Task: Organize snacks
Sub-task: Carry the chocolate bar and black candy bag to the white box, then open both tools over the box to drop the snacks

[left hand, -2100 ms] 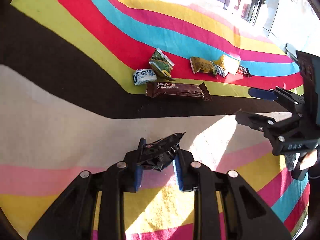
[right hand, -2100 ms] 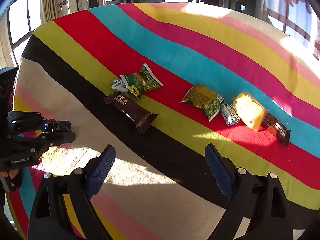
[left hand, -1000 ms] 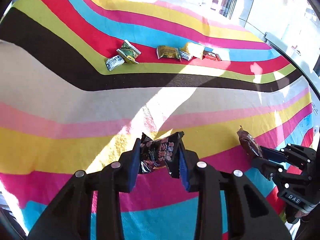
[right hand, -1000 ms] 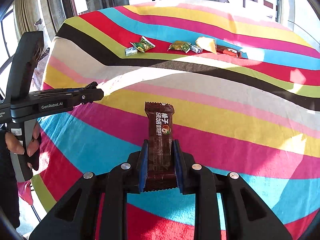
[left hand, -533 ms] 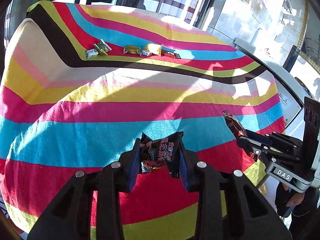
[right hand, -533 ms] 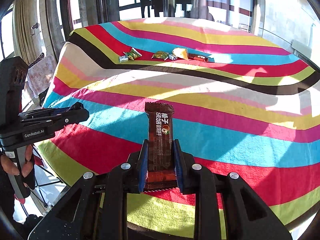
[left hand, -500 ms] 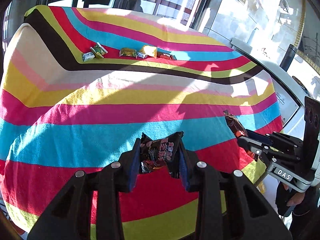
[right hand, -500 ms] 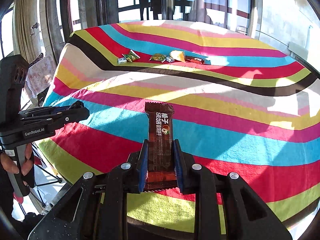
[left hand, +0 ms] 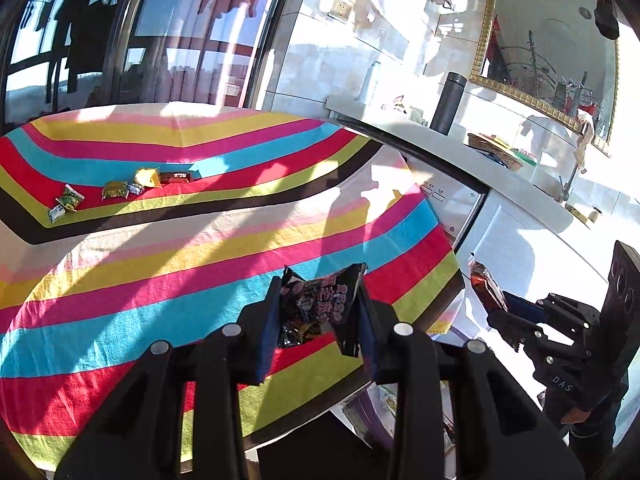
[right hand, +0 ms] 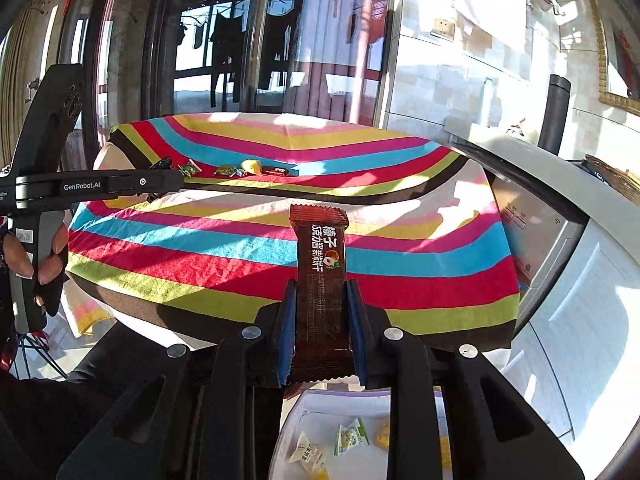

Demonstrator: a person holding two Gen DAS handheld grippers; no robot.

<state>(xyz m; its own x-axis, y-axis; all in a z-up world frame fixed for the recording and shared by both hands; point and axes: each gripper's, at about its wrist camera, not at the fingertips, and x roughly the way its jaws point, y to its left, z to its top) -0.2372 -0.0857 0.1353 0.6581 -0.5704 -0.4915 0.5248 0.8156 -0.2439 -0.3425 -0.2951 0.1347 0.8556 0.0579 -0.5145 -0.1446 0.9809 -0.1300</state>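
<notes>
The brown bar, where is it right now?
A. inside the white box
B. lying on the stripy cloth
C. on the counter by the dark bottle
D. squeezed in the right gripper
D: the brown bar stands upright, pinched between the blue pads of the right gripper, held up off the stripy cloth.

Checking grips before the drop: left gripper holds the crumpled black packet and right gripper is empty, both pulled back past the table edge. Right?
Not quite. The right gripper is not empty: the right wrist view shows it shut on a brown chocolate bar. The left gripper does hold the crumpled black packet.
</notes>
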